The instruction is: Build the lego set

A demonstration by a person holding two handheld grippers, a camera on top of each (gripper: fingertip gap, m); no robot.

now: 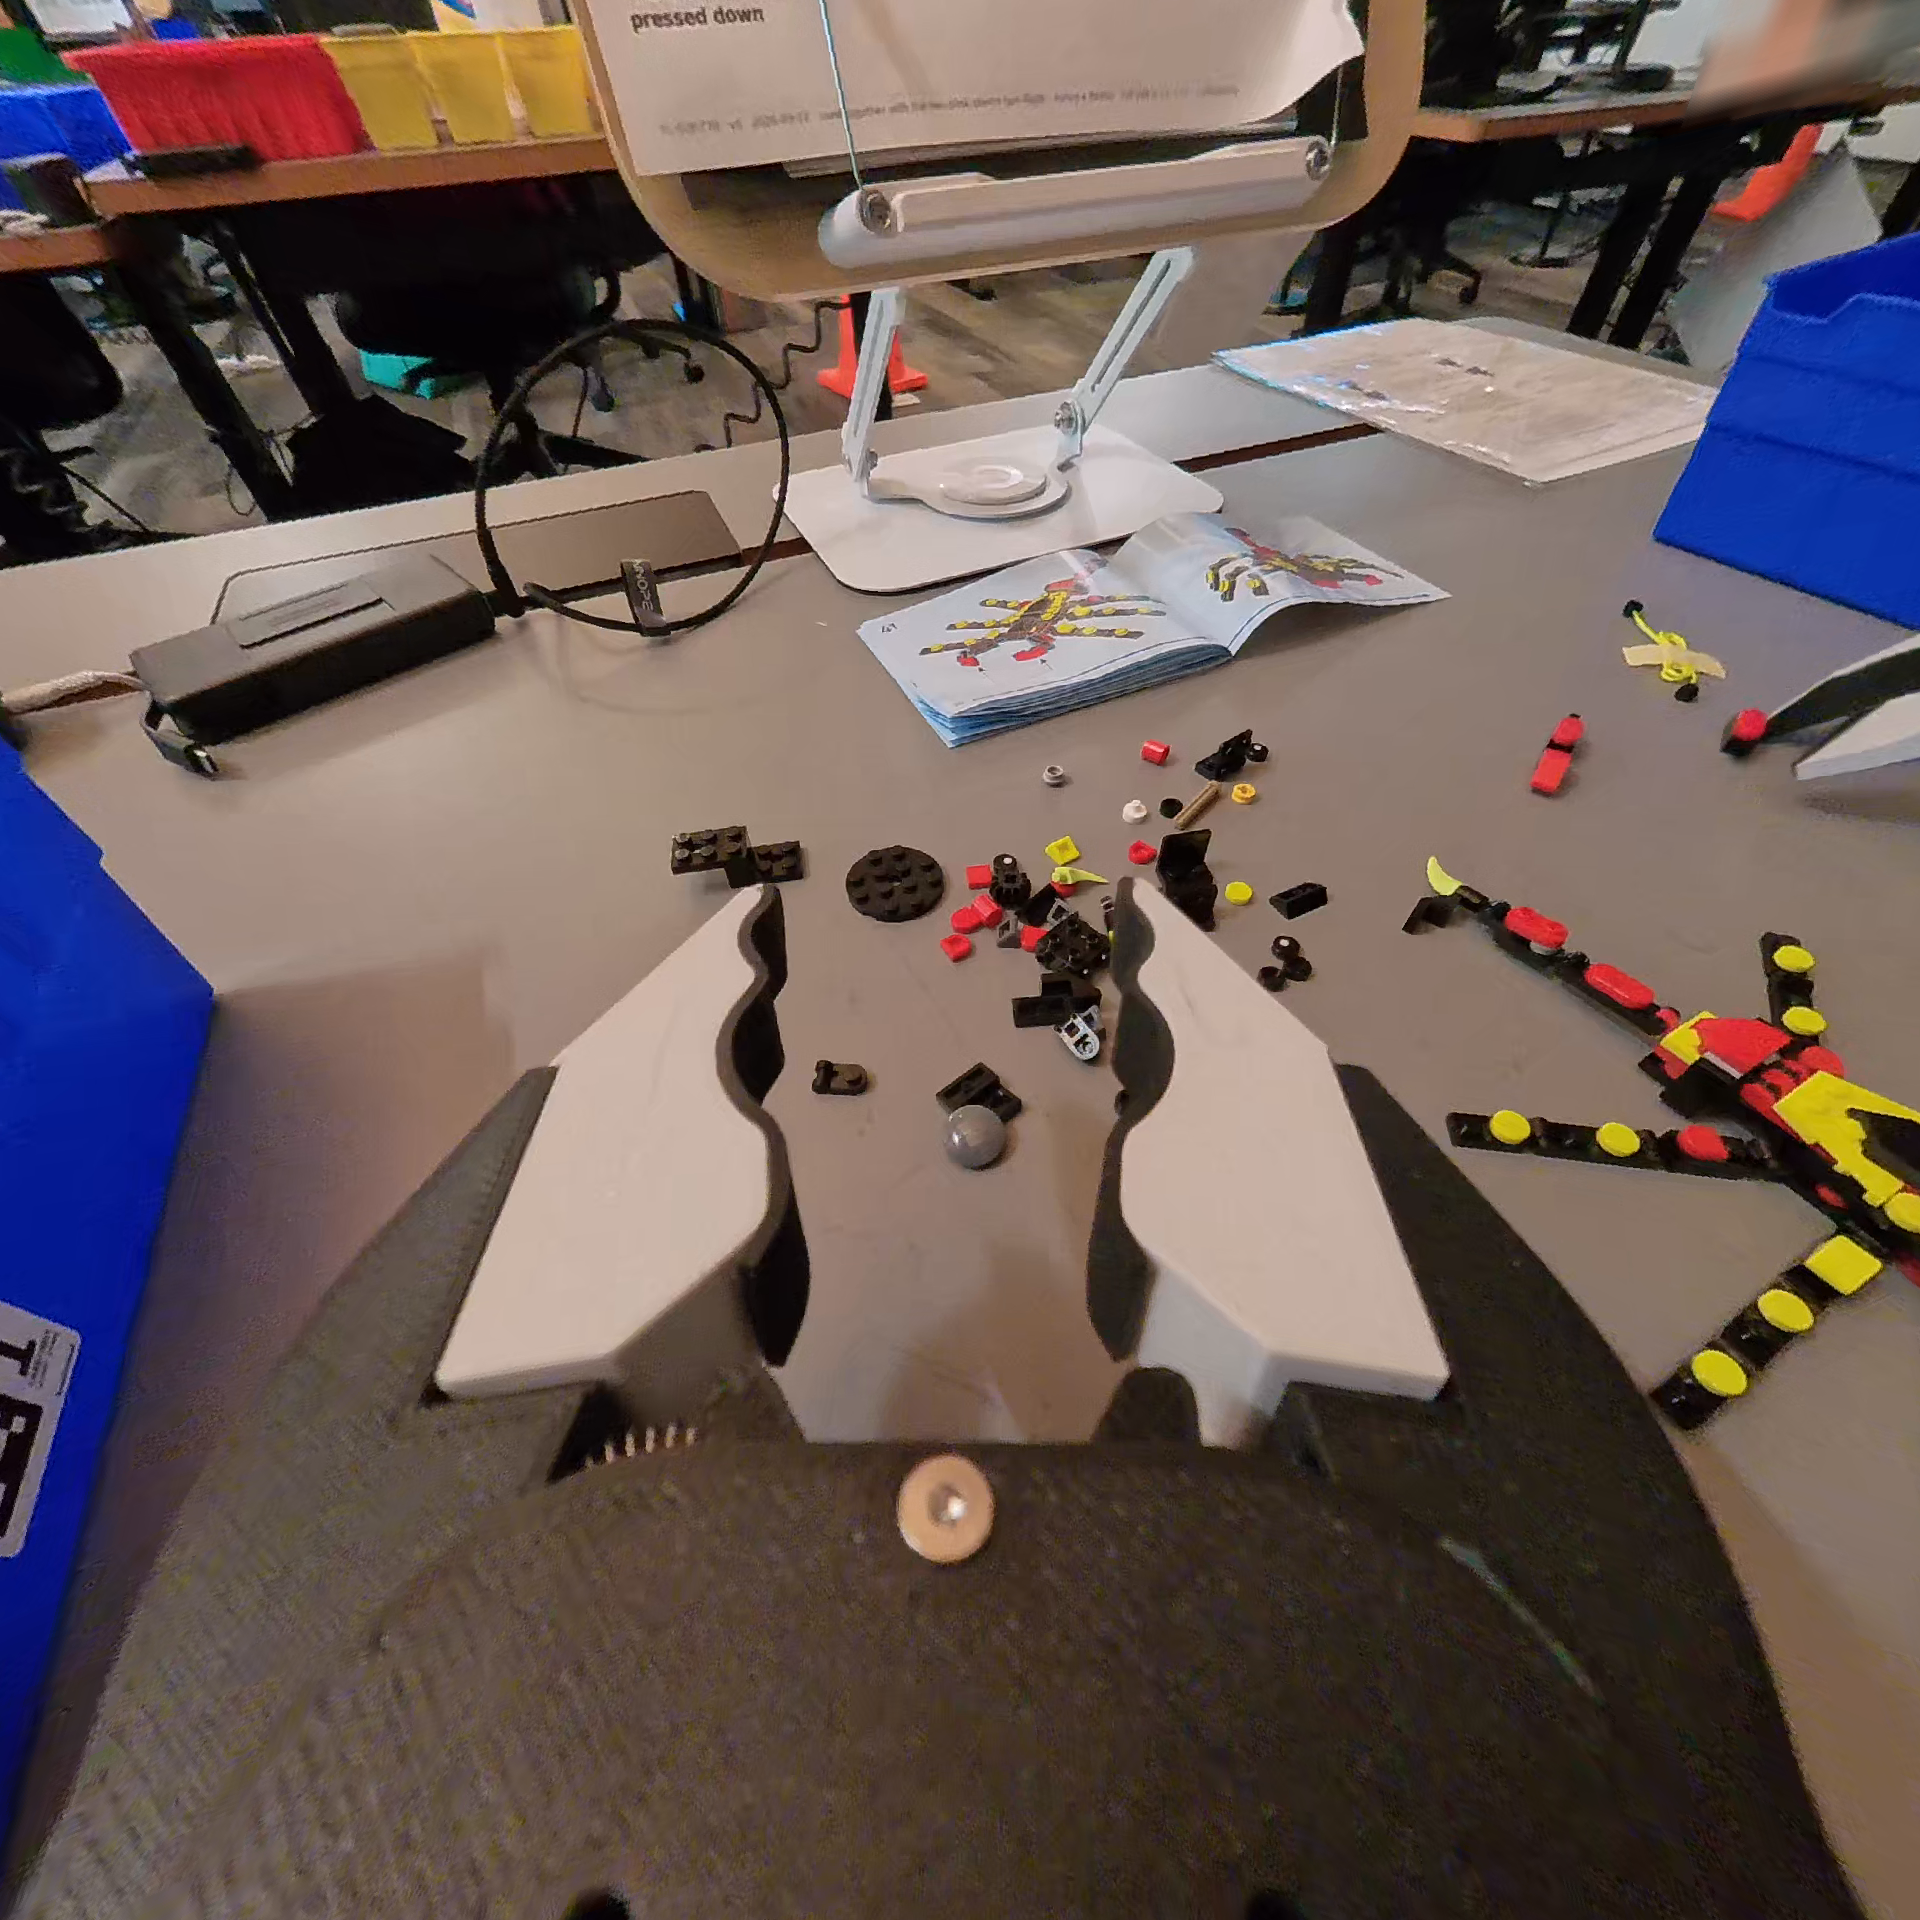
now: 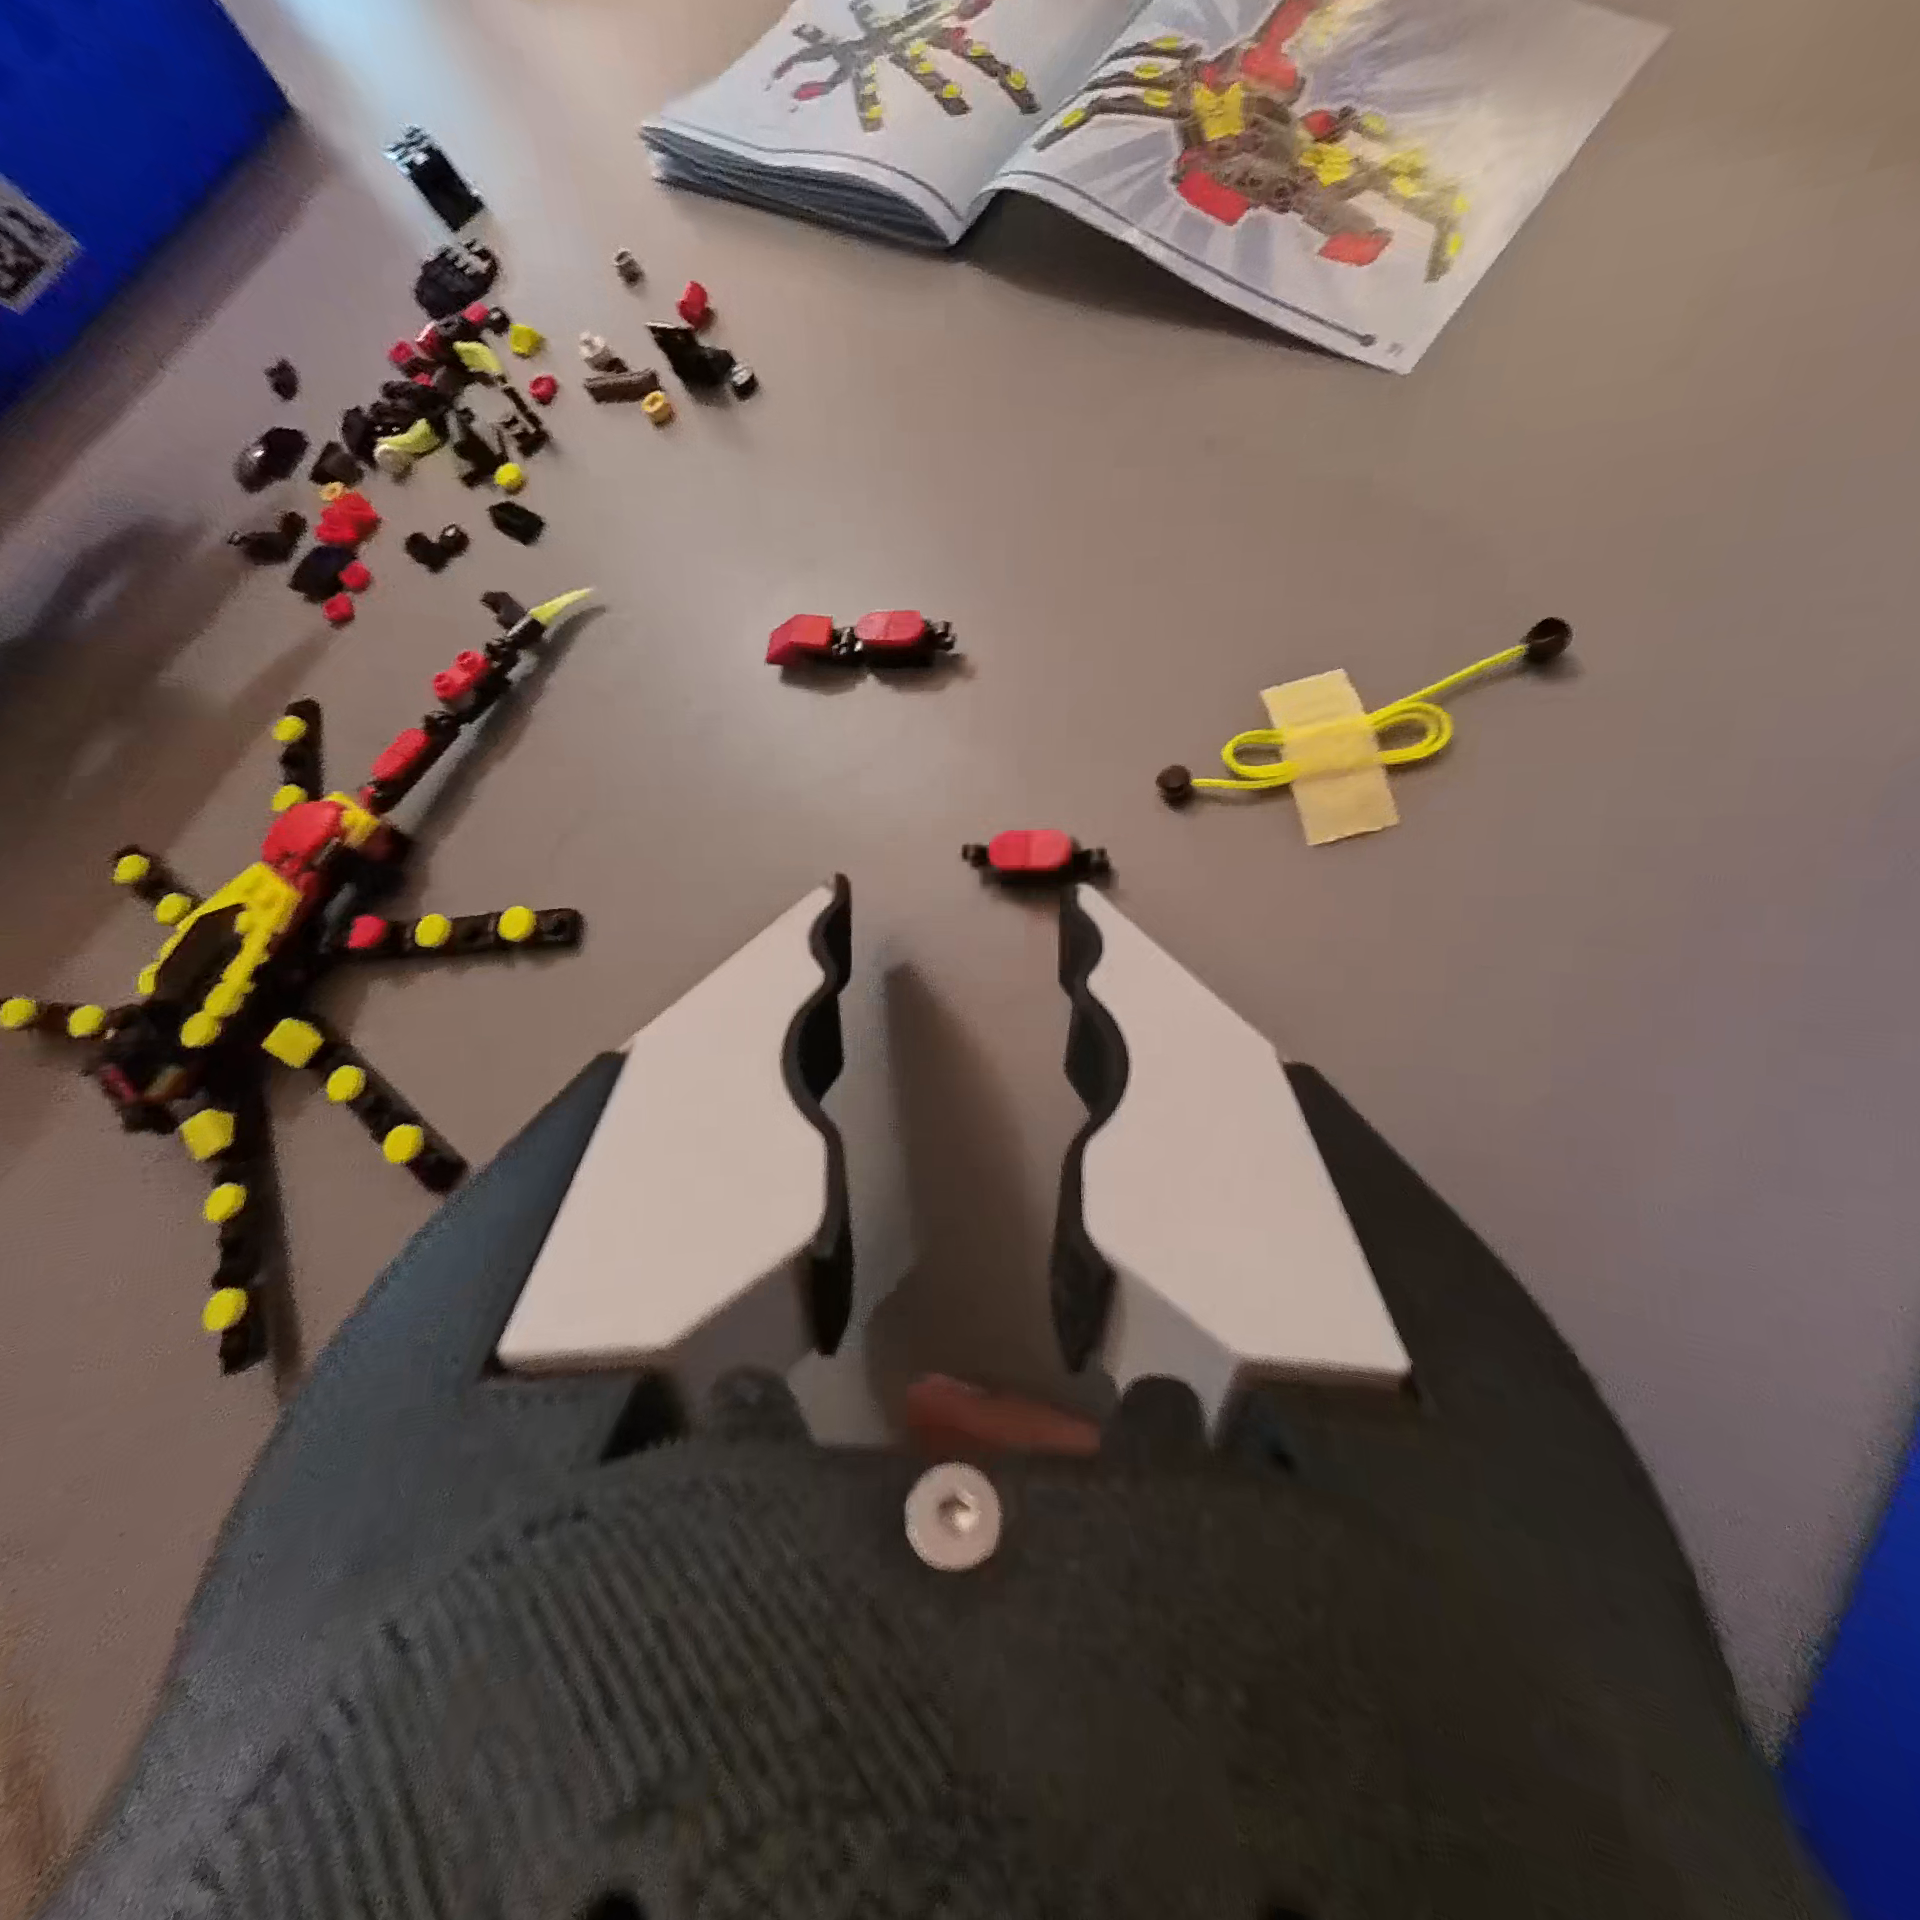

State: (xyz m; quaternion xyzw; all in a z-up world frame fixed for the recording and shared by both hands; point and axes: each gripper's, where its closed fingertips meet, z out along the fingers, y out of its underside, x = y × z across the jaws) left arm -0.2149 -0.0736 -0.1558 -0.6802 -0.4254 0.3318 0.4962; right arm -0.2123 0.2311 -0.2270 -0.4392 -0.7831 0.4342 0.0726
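Your left gripper [image 1: 940,899] gapes wide over loose lego bits [image 1: 1060,914]; right gripper [image 2: 951,894] parted, empty, beside a red piece [image 2: 1031,850]. Spider model [image 2: 249,966] cut off at left, booklet [image 2: 1122,156] print blurry.

Surface [image 1: 416,883]: carries every item listed.
Instruction booklet [image 1: 1132,623]: lies open at the far middle, just before the stand [image 1: 987,499].
Loose pieces [image 1: 1091,904]: scattered before the booklet, ahead of the left tool [image 1: 945,894].
Partly built model [image 2: 239,966]: right of the loose pieces, left of the right tool [image 2: 951,894].
Small piece [image 2: 1034,852]: just ahead of the right tool's tips; contact cannot be confirmed, the view being blurred.
Paired piece [image 2: 857,636]: farther out, apart.
Taped cord [image 2: 1340,743]: right of both pieces.
Bins [image 1: 1808,416]: one at either edge.
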